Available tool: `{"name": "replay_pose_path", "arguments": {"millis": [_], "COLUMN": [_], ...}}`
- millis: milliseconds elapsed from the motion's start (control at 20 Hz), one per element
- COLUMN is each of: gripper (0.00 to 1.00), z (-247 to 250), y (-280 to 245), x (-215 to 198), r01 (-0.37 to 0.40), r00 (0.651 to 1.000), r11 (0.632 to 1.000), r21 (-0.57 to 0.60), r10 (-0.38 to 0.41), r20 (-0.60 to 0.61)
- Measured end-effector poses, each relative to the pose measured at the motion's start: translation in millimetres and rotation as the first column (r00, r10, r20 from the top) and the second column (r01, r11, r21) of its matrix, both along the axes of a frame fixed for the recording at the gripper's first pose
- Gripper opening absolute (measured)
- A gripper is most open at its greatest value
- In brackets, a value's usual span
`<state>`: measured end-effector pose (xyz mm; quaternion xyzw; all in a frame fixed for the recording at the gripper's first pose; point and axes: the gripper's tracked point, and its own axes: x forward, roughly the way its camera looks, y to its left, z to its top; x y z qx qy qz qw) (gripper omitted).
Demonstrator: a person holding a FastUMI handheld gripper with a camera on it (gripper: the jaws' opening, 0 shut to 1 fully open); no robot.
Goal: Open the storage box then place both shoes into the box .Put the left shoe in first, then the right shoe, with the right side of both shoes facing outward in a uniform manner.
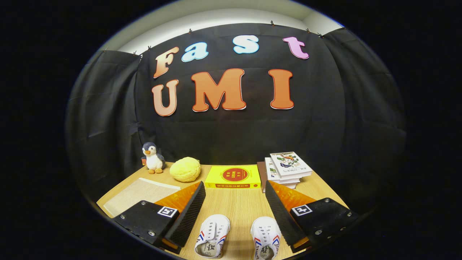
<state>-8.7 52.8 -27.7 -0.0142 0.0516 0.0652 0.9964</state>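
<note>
While wide open and empty, tongs (232,220) above two shoes (213,235) side by side, toes toward the yellow box (233,177).

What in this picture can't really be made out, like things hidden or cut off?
- Pair of white canvas shoes between the open gripper fingers: heels cut off at the gripper view's near edge.
- Brown book under the stack of white books: mostly covered by them.
- Small red object behind the plush penguin: hidden by it, unidentifiable.
- Yellow box's label: too small to read.
</note>
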Motion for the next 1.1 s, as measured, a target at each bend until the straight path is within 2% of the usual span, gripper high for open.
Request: {"name": "replay_pose_path", "arguments": {"millis": [350, 550, 700, 800, 900, 1100], "gripper": [0.99, 0.99, 0.98, 0.98, 0.98, 0.98], "z": [-14.5, -44.2, -73.2, -84.5, -99.7, -123.6], "y": [4.4, 26.6, 51.4, 65.9, 82.5, 111.3], "x": [-2.5, -6.2, -14.8, -18.4, -25.6, -39.8], "r01": [-0.049, -0.146, -0.196, -0.206, -0.208, -0.194], "r00": [0.998, 0.973, 0.911, 0.869, 0.807, 0.698], "r11": [0.998, 0.977, 0.912, 0.852, 0.780, 0.658], "r21": [0.028, 0.155, 0.361, 0.482, 0.590, 0.727], "r10": [0.051, 0.171, 0.305, 0.386, 0.478, 0.614], "r20": [-0.044, -0.156, -0.276, -0.311, -0.347, -0.369]}}
